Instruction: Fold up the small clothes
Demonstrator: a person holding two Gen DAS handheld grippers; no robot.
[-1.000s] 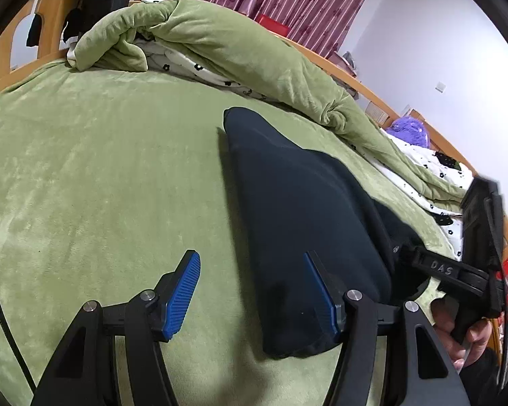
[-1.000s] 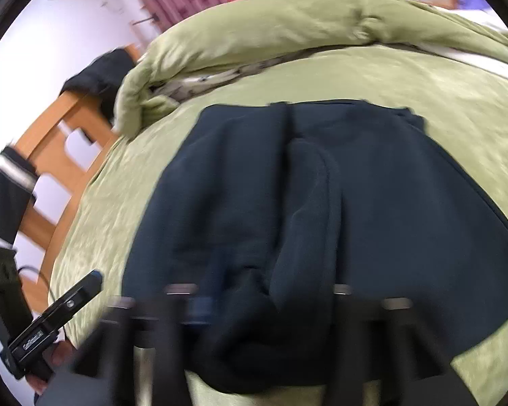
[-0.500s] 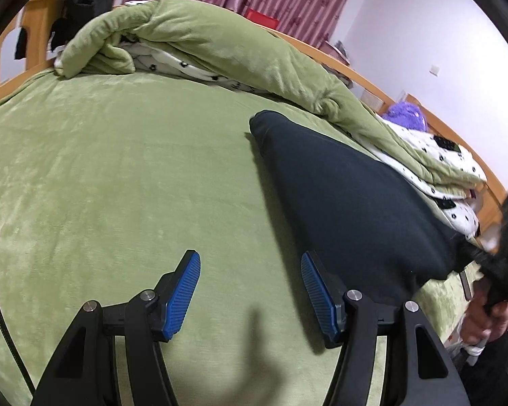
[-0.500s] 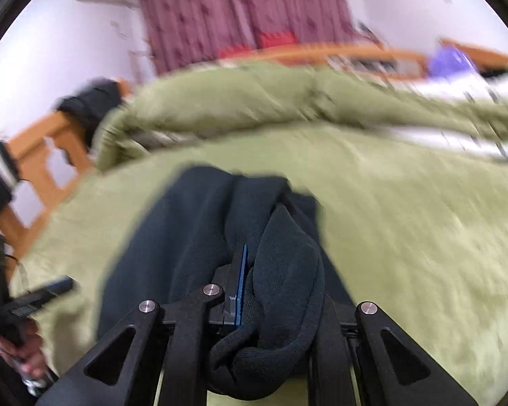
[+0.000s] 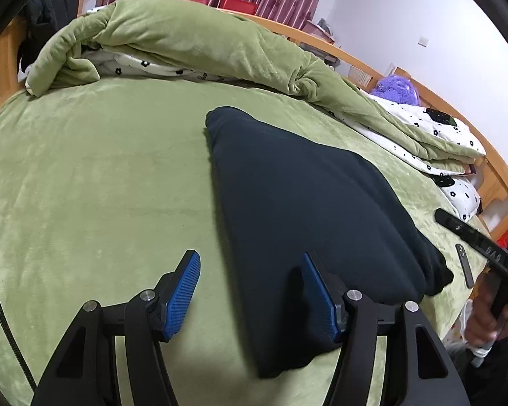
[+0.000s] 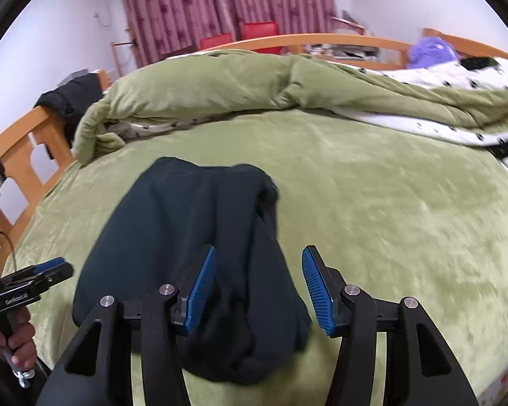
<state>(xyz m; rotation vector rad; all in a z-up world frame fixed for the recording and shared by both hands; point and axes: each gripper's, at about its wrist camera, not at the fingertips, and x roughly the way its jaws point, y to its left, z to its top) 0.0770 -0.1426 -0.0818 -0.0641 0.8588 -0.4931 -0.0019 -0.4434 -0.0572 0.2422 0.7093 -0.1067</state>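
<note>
The right gripper [image 6: 259, 287], low in frame, has just been opening; the dark garment [image 6: 193, 243] lies released between its pads. The left gripper [image 5: 250, 292] gapes empty. The fold looks nearly done; perhaps tidying remains.

Bed cover [image 5: 84, 176]: green plush, spread flat.
Duvet [image 5: 193, 44]: green, bunched along the far side, spotted white lining showing.
Bed frame [image 6: 20, 149]: orange wood.
Curtains [image 6: 199, 3]: maroon, patterned.
Plush toy [image 5: 394, 89]: purple.
Phone [image 5: 464, 265]: dark, at the bed's edge.

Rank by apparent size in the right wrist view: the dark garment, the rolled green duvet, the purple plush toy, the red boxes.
1. rolled green duvet
2. dark garment, though it lies nearer the camera, so this order is unsure
3. purple plush toy and red boxes: alike, unranked
</note>
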